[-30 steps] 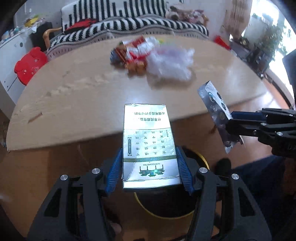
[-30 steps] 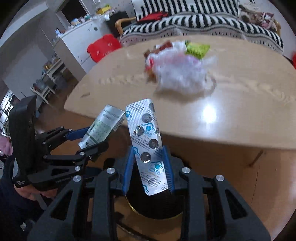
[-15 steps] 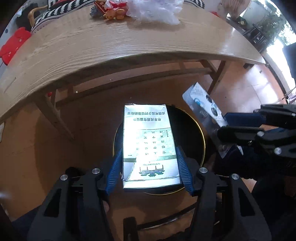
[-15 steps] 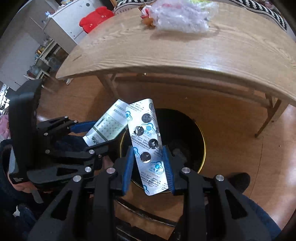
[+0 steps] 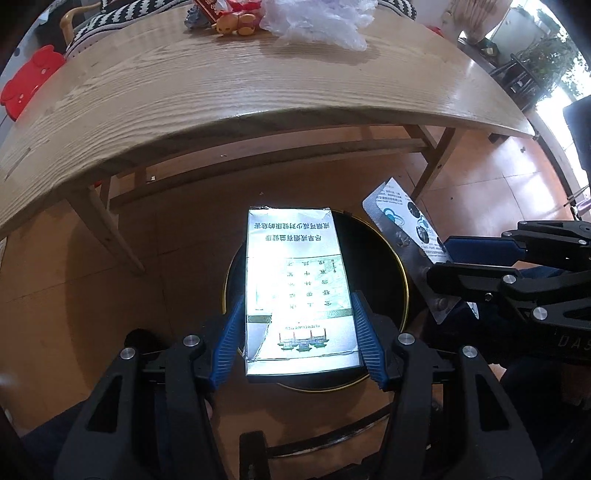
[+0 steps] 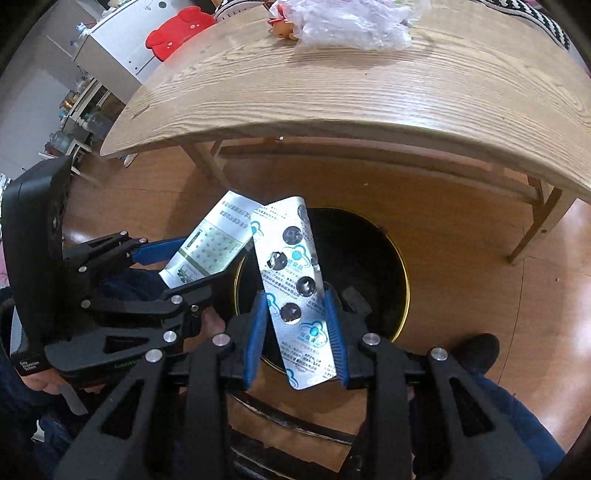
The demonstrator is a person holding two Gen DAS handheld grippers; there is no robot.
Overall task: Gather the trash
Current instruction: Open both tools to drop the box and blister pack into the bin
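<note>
My left gripper (image 5: 297, 325) is shut on a flattened silver cigarette pack (image 5: 295, 284) with green print, held over a round black bin with a gold rim (image 5: 400, 266). My right gripper (image 6: 295, 325) is shut on a silver pill blister strip (image 6: 295, 288), held over the same bin (image 6: 402, 273). In the left wrist view the right gripper (image 5: 443, 262) with the strip (image 5: 402, 225) is at the right. In the right wrist view the left gripper (image 6: 184, 262) with the pack (image 6: 210, 243) is at the left.
A wooden table (image 5: 221, 85) stands beyond the bin, with a clear plastic bag (image 5: 317, 18) and red snack wrappers (image 5: 229, 11) at its far side. Table legs (image 5: 107, 225) stand on the brown floor. A red stool (image 5: 29, 81) is at the far left.
Both grippers tilted down from the tabletop and came lower over the bin, which now fills more of both views. Both still hold their items.
</note>
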